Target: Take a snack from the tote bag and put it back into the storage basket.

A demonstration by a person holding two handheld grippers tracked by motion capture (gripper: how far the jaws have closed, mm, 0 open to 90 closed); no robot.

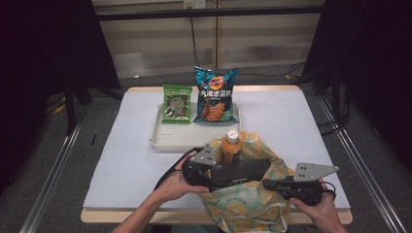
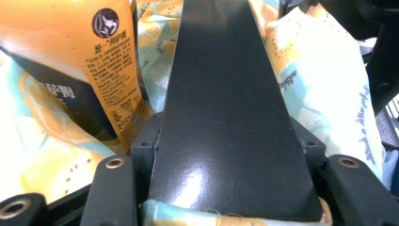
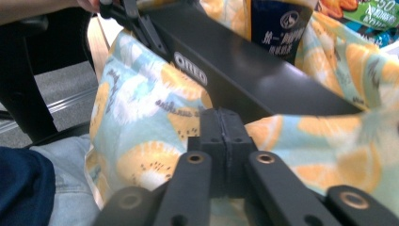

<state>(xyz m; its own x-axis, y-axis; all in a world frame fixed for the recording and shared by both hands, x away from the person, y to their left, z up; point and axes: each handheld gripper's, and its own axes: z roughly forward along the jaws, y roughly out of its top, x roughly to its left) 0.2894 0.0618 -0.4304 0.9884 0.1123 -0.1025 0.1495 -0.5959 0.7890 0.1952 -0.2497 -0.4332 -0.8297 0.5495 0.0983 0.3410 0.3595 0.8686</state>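
A flat black box (image 1: 240,171) is being held by the left gripper (image 1: 216,175) over the open mouth of a fruit-print fabric bag (image 1: 248,201) at the near edge of the white table (image 1: 131,145). In the left gripper view the box (image 2: 226,108) is lying between the jaws, which are standing about half open and pressing on its two sides — the bag's hem is showing beneath it. An orange bottle (image 1: 232,145) is standing upright in the bag just behind the box, touching it. The right gripper (image 1: 272,184) is being held at the bag's right side; in the right gripper view its jaws are seen fully closed, pad against pad, with nothing visibly clamped between them, just before the bag's fabric (image 3: 150,127). Farther back — on a white tray (image 1: 165,141) — a green snack packet (image 1: 177,103) and a blue crisp bag (image 1: 214,94) are standing side by side.
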